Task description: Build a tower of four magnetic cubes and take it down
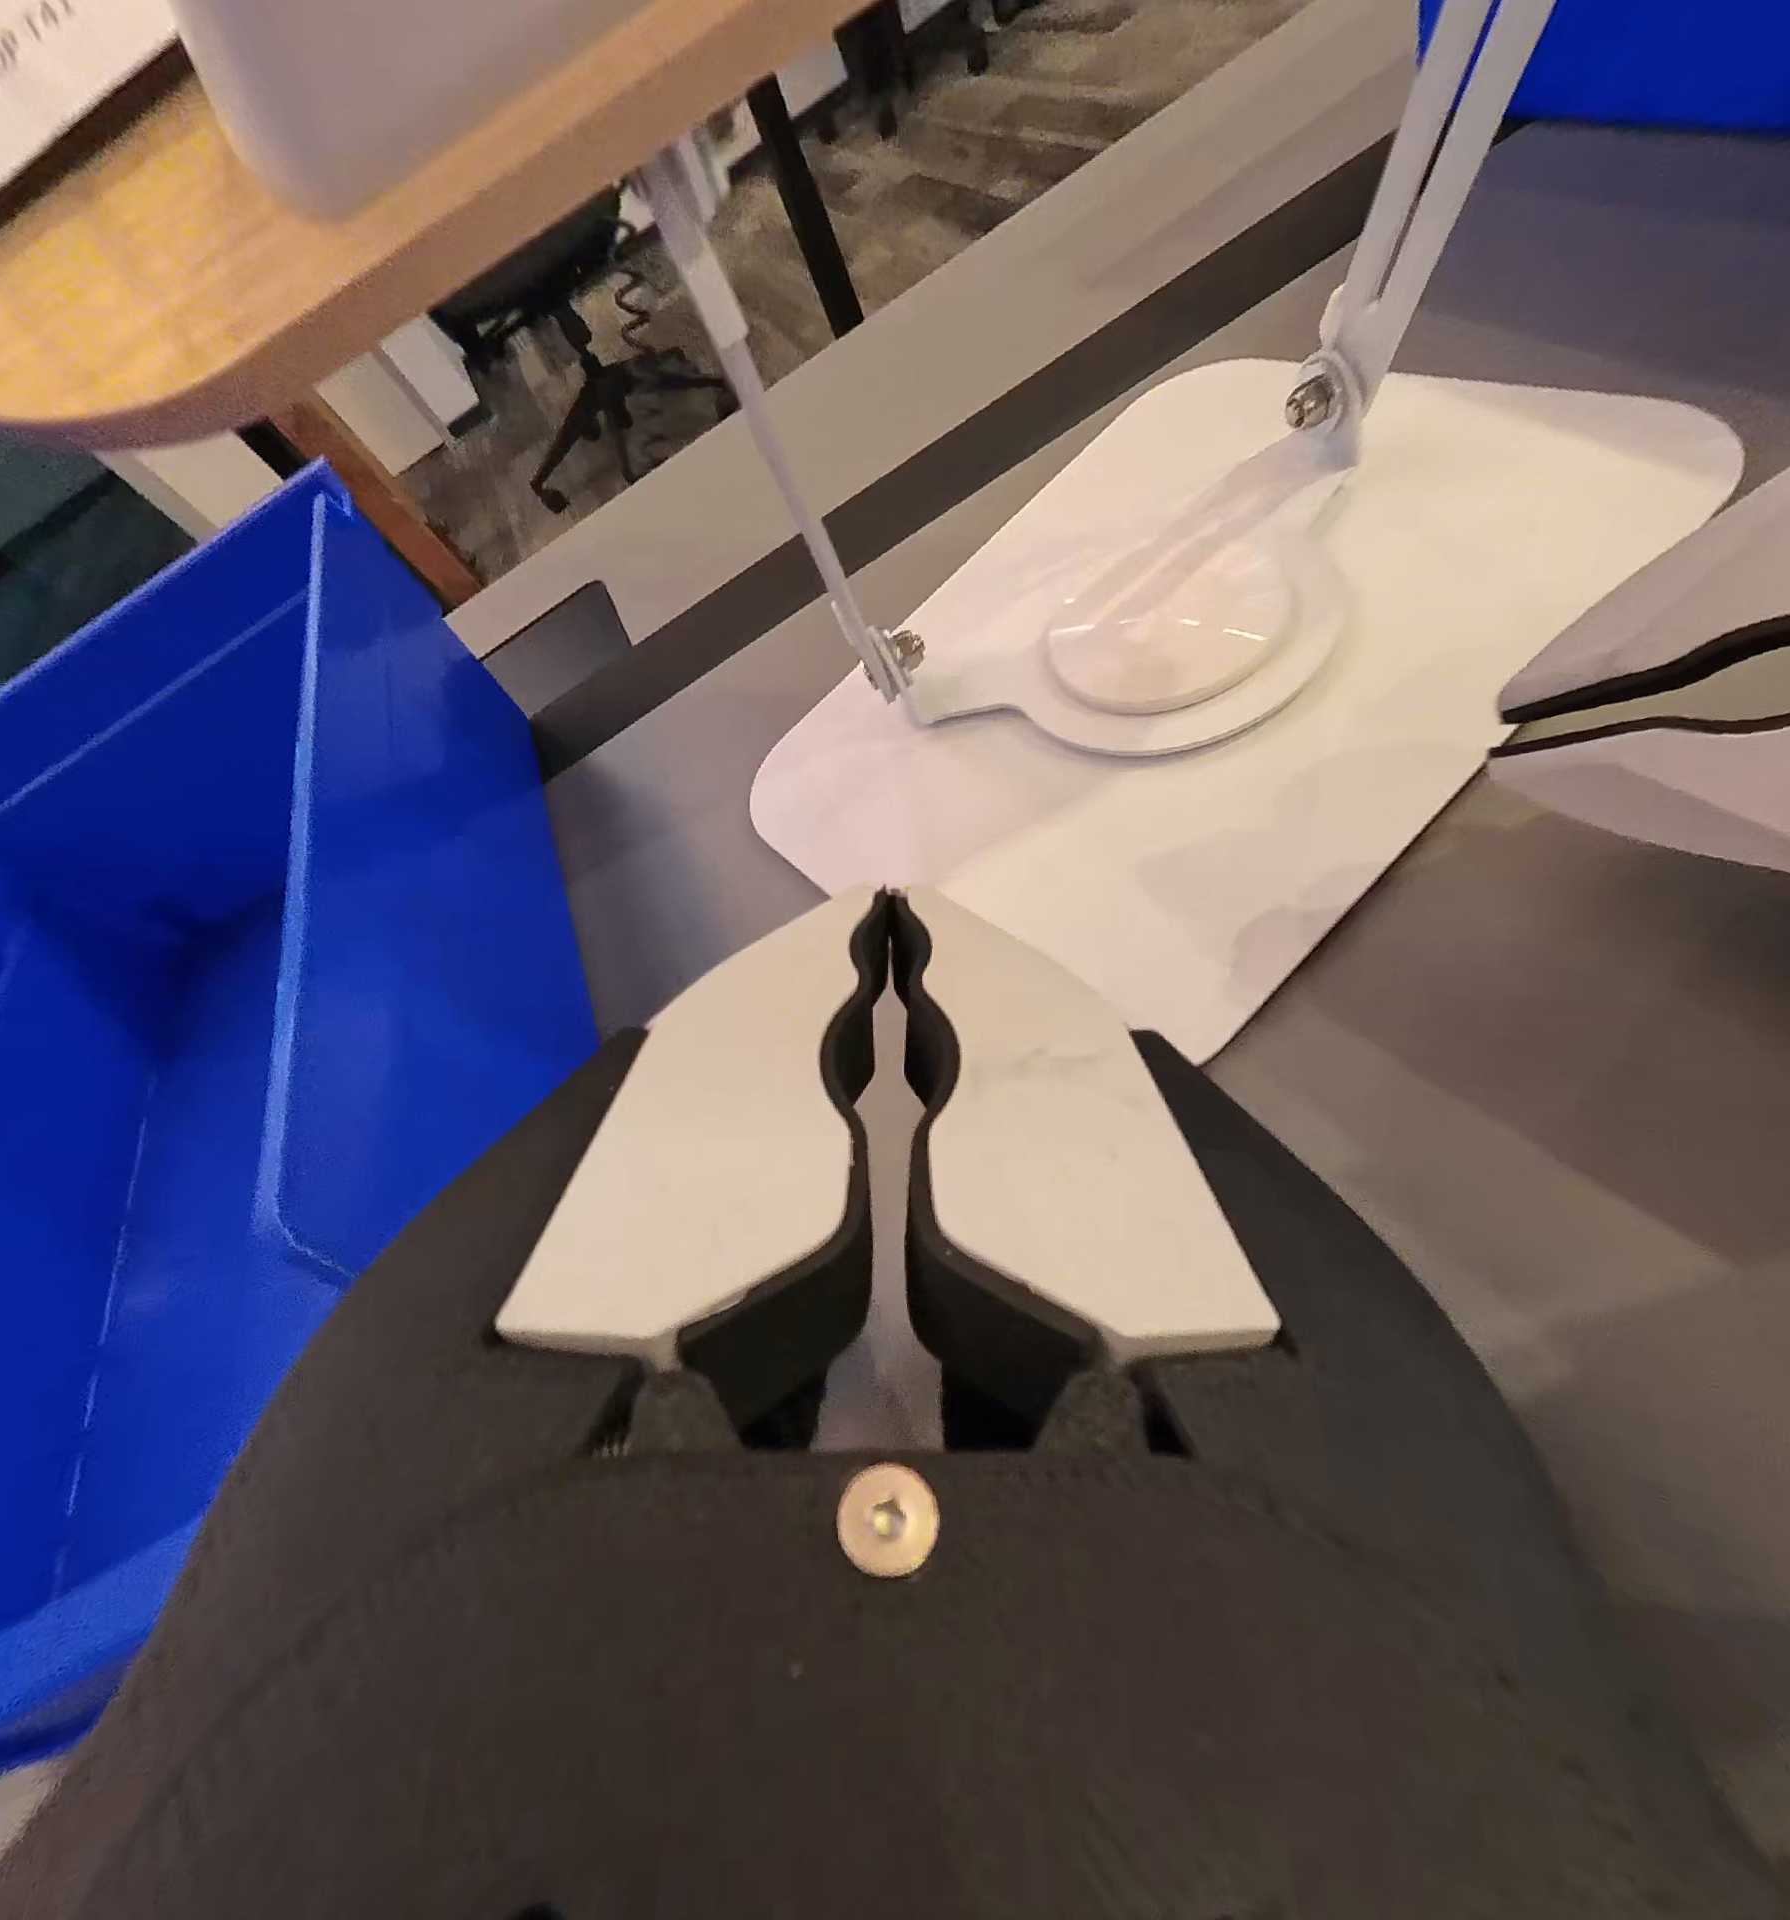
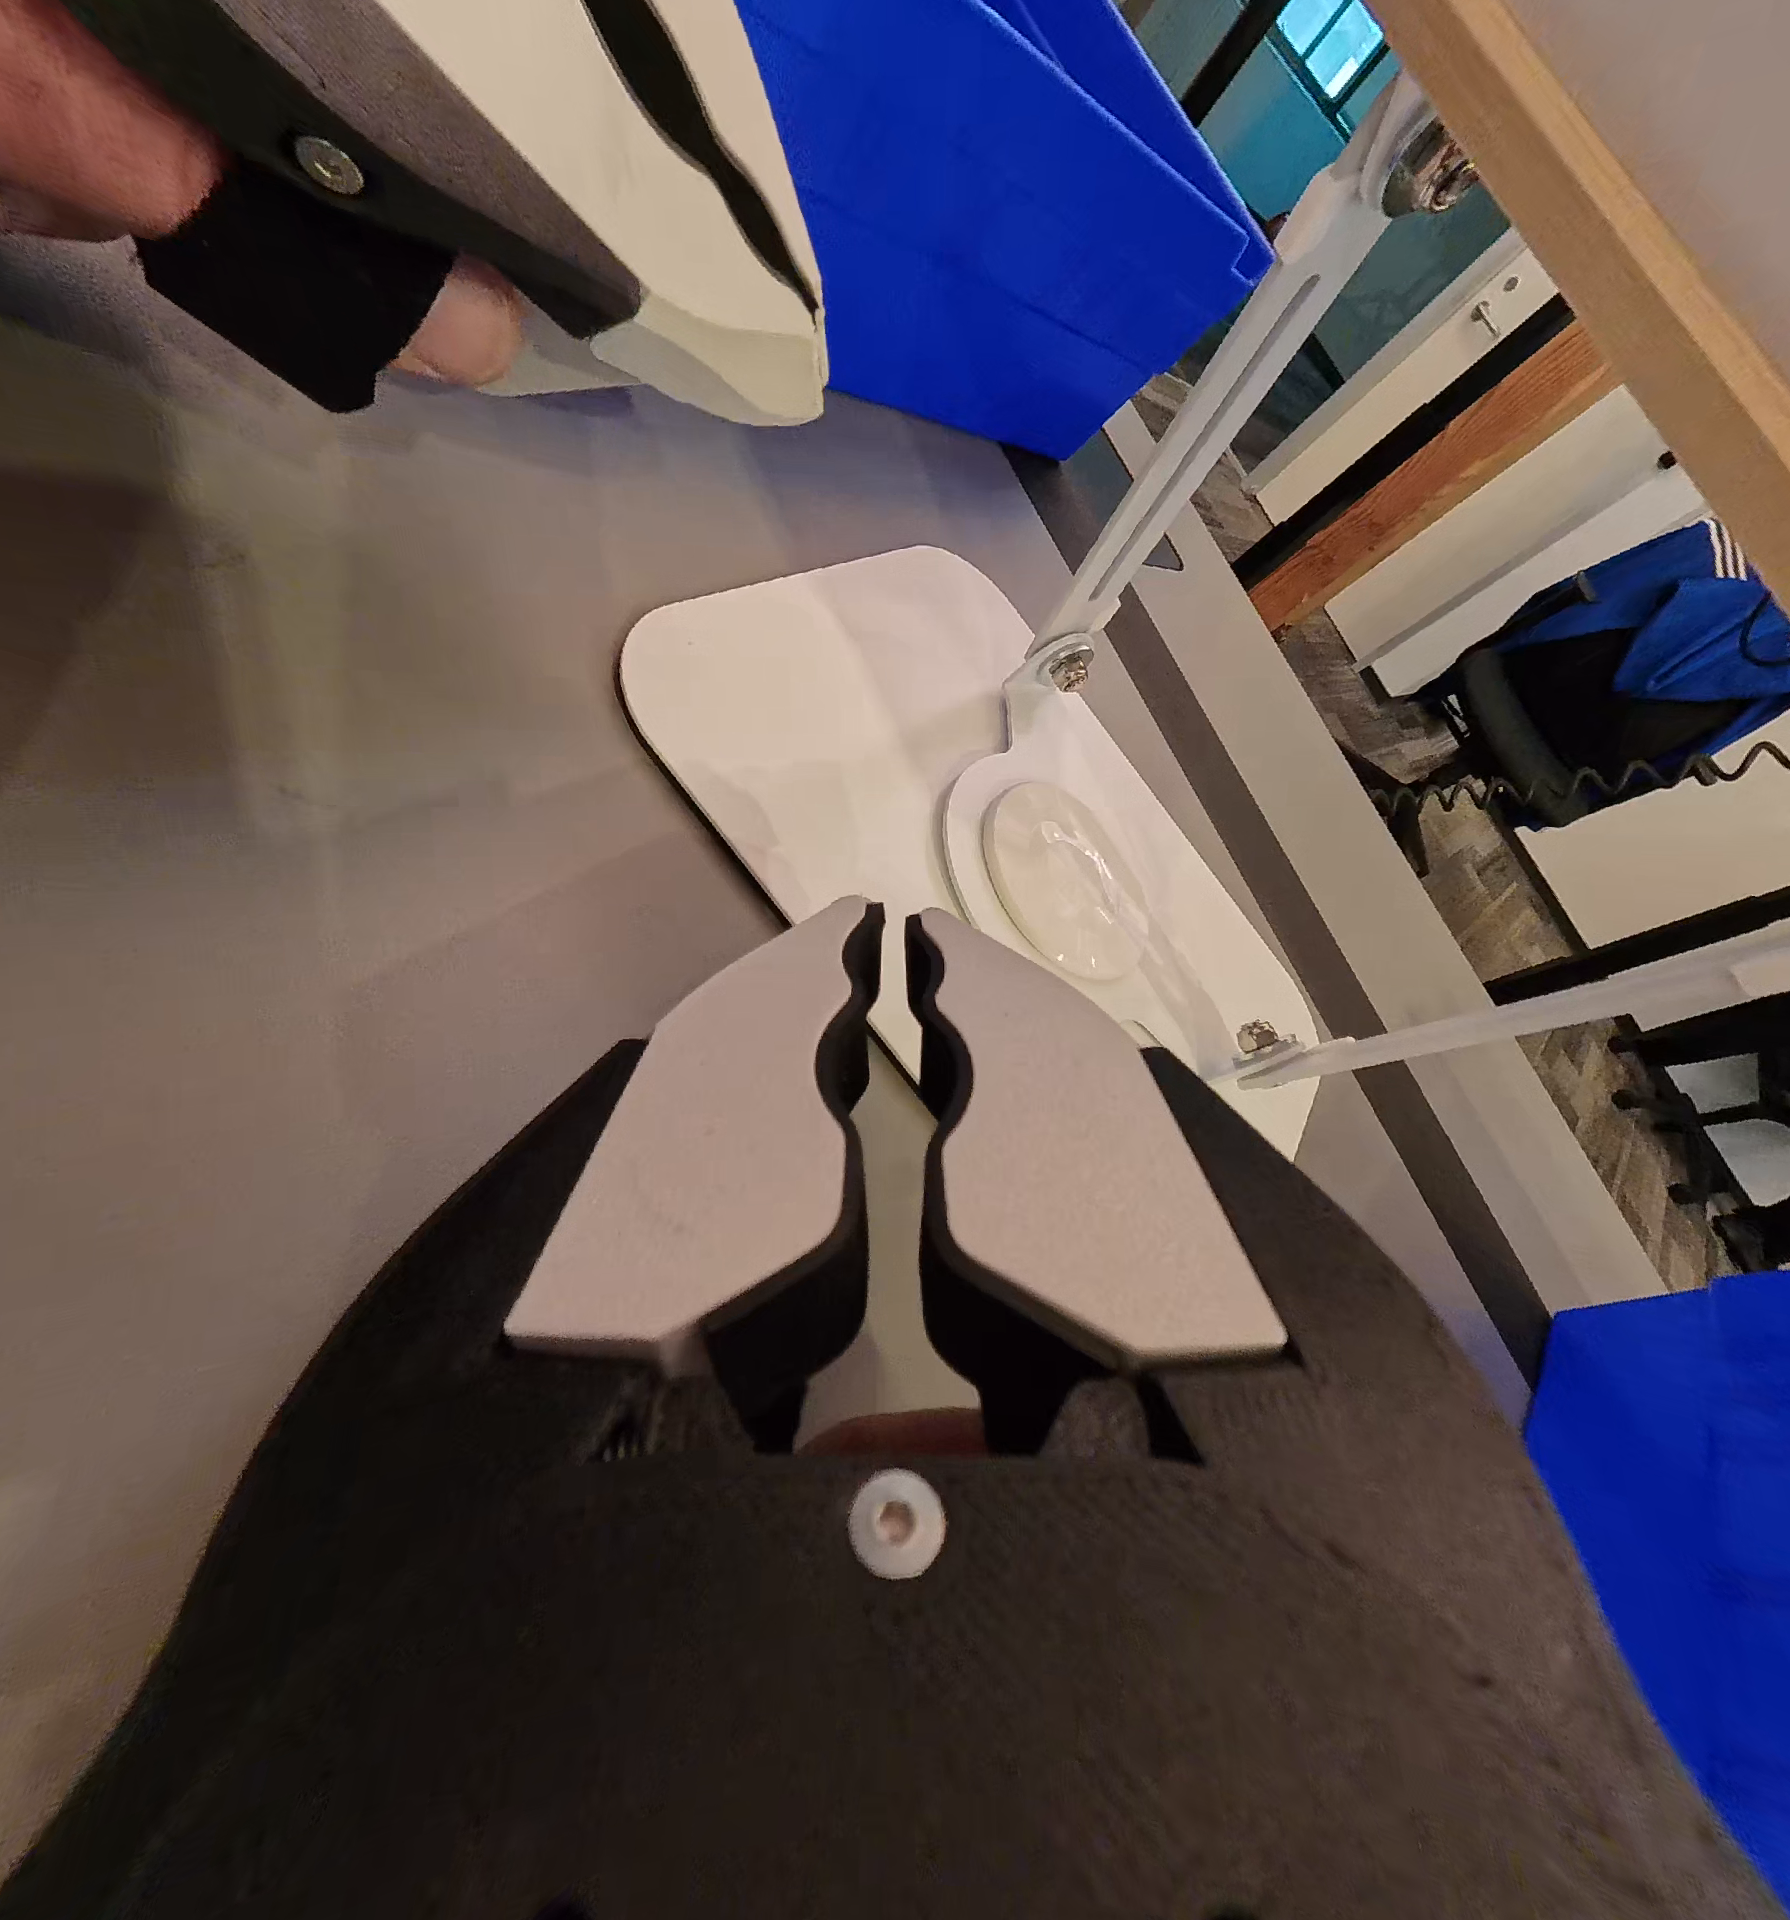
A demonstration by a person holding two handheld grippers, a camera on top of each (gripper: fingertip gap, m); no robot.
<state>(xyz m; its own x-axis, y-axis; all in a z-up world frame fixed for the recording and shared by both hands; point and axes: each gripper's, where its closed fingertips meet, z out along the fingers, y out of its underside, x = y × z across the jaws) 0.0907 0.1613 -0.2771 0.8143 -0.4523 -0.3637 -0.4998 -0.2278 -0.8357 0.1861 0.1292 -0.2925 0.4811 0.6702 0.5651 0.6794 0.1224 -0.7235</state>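
No magnetic cubes show in either view. My left gripper is shut and empty, its tips over the near edge of a white base plate on the grey table. My right gripper has its jaws almost together with a thin gap, nothing between them, and hovers over the same plate. The right gripper also shows at the right edge of the left wrist view, jaws together. The left gripper shows at the top left of the right wrist view, held by a hand.
A blue bin stands left of the plate; it also shows in the right wrist view. A second blue bin stands on the plate's other side. A white stand with a round foot and thin slanted arms rises from the plate. About 11 cm separates my left fingertips from my right. The round foot lies around 9 cm away from my right fingertips. My right wrist view looks at it from another angle.
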